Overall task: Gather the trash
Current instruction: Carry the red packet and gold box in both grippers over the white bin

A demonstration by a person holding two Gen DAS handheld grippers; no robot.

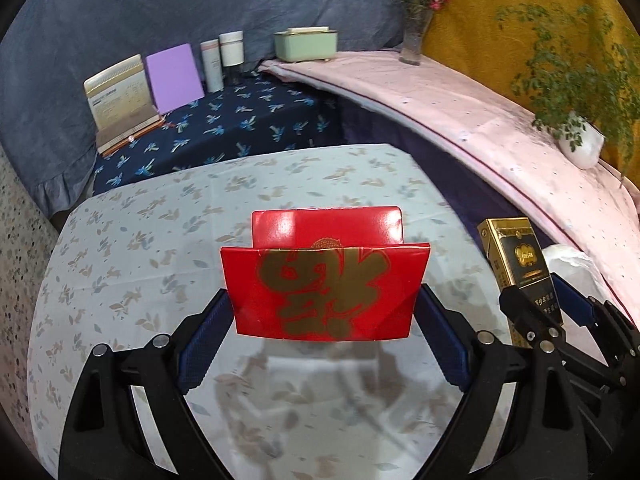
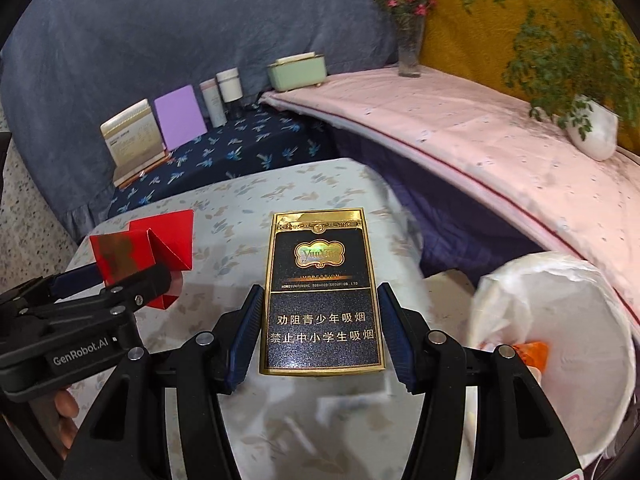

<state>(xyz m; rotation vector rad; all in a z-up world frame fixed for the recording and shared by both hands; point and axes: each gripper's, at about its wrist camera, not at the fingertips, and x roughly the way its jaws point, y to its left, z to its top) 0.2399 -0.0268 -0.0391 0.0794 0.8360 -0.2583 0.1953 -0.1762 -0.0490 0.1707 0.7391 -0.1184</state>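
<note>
Pinching the light, crushable cigarette pack [image 2: 322, 292] by its stiff side edges in my right gripper [image 2: 320, 332], my left gripper [image 1: 324, 316] clamps the flimsy red paper box [image 1: 325, 288] likewise.

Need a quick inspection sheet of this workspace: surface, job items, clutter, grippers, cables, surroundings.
Surface: floral tablecloth, covered table.
Job's things: red folded envelope and black-gold cigarette pack, both held off the table; white-lined trash bin at right.
Clutter: nothing seen loose on the cloth.
Grippers: left gripper grips the envelope; right gripper grips the pack.
Cables: nothing seen.
Surroundings: desk calendar, purple board, mint green box, flower vase, potted plant.
</note>
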